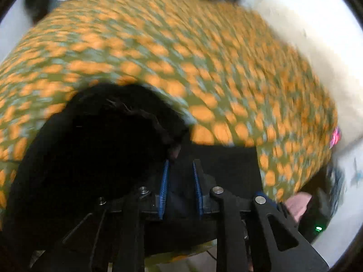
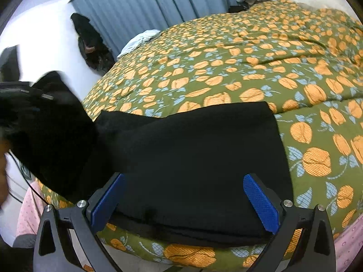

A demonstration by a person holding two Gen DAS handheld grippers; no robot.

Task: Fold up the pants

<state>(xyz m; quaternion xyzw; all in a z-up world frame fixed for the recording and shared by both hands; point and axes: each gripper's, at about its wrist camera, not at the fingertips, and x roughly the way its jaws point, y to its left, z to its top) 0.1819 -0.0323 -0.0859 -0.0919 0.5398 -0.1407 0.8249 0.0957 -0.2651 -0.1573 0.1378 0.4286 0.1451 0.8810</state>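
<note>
Your pants point(image 2: 192, 158) lie at the bed's point(image 2: 249, 68) near edge; only the right view shows this sharply. Left fingers point(image 1: 166, 176) pinch a lifted black fold; right fingers point(image 2: 261, 204) stand apart. Open bedspread beyond.

Bedroom: floral bedspread point(image 2: 226, 68), blue curtain point(image 2: 140, 2).
</note>
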